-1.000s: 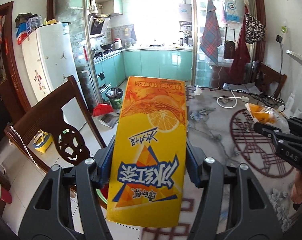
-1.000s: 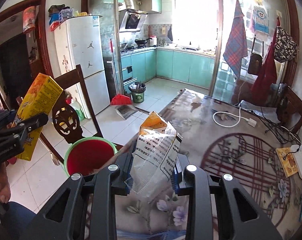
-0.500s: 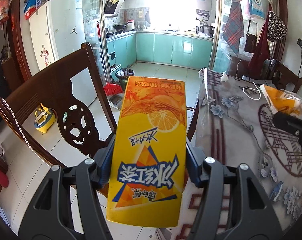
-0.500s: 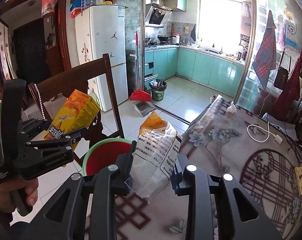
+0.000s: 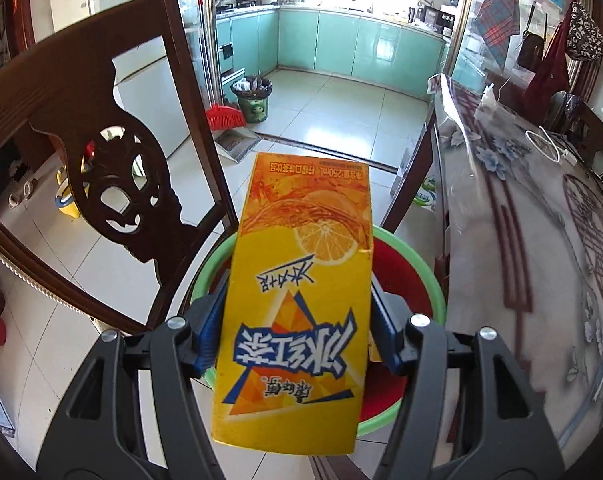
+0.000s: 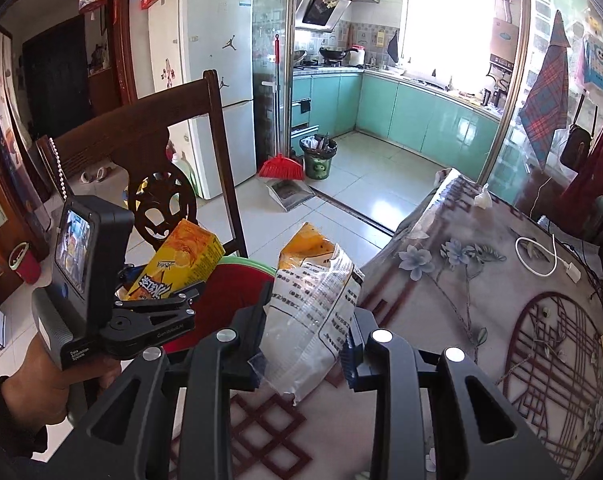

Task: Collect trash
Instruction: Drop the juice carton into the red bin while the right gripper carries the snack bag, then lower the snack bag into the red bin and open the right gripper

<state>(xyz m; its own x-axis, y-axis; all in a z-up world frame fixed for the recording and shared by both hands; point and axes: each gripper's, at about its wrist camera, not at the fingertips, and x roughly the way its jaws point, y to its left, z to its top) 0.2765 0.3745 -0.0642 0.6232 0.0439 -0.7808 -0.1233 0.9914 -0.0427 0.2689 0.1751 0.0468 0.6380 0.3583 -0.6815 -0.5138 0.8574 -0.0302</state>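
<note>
Left wrist view, tool: your left gripper [image 5: 297, 334] is clamped on the tall yellow-and-orange drink carton [image 5: 301, 300], blue pads pressed against both its long sides.
Left wrist view, place: the carton hangs directly above the round red basin with a green rim [image 5: 429, 276], which sits beside the edge of the table covered in a flowered cloth [image 5: 541, 260] and in front of the dark carved wooden chair [image 5: 121, 184].
Left wrist view, change: a second ago the carton had the kitchen and table behind it and no basin under it; now you have dropped the gripper down so the basin fills the space beneath. I judge the carton is lined up for release.

Right wrist view, tool: your right gripper [image 6: 305, 336] is pinched tight on the crinkled clear-and-white plastic snack bag with an orange top [image 6: 313, 300].
Right wrist view, place: the bag is held over the table's near edge, just beside the basin [image 6: 237, 280] but not yet above it.
Right wrist view, change: the left gripper [image 6: 157, 308] has come in low over the basin with the carton [image 6: 181, 264], while the bag has edged closer to the basin.
Meaning: neither piece is in the basin yet; the carton looks ready first, and the bag needs carrying further across.
</note>
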